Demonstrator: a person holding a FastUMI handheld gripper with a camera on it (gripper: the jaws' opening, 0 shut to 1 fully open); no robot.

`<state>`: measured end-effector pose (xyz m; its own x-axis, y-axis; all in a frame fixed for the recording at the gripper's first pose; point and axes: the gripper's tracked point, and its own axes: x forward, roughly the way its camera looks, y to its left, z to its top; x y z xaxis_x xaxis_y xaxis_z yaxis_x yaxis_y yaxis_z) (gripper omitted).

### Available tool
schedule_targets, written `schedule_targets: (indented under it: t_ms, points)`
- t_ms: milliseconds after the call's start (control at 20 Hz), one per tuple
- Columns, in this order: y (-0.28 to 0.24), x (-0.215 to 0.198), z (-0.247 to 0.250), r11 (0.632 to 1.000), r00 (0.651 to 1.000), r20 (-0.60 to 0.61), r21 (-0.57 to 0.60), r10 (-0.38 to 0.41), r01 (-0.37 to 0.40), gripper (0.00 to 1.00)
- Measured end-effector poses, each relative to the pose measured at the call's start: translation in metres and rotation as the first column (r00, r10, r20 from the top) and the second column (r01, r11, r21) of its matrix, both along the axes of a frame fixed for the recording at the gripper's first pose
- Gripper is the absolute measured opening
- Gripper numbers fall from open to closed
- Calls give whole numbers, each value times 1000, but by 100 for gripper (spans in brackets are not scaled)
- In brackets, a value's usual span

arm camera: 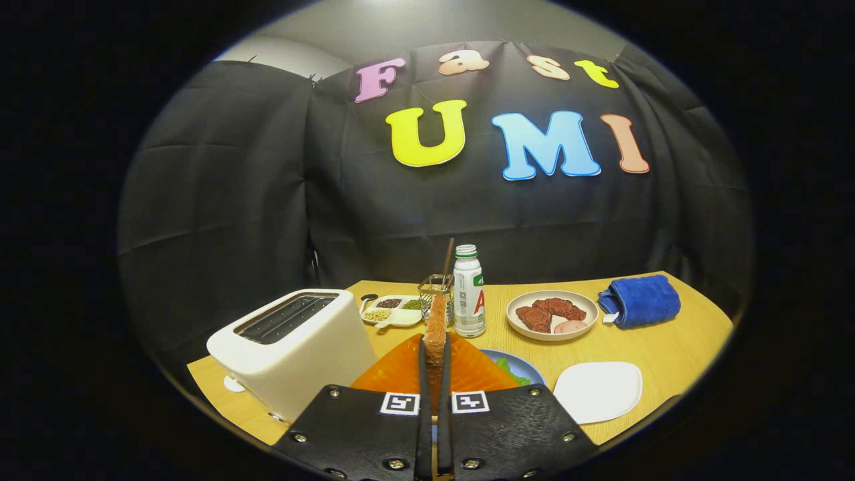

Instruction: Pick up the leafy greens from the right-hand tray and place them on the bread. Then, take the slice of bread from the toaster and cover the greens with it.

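Wooden table carries toaster; jaws seemingly clamped on upright bread slice.

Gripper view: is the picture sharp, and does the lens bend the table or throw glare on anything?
Gripper view: the fisheye lens bends the table edge into a curve; the toaster and bottle look sharp; soft light, with no strong glare on the empty white plate; the bread slice clamped edge-on between the fingers is close and slightly soft.

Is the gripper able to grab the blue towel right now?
Probably not yet. The gripper is shut on a slice of bread held upright between its fingers, and the blue towel lies far beyond them, past the white tray.
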<state>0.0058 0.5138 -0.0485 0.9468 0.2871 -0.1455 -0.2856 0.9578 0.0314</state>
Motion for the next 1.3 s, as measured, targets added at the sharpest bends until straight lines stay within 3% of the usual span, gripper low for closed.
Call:
schedule_targets:
  t_ms: [850, 1100, 1300]
  points:
    - [6, 14, -39, 1000, 998, -58, 10, 23, -23, 4]
    - [-18, 20, -51, 999, 997, -73, -53, -8, 4, 18]
    - [-37, 28, -59, 999, 993, -108, -28, -37, 35, 28]
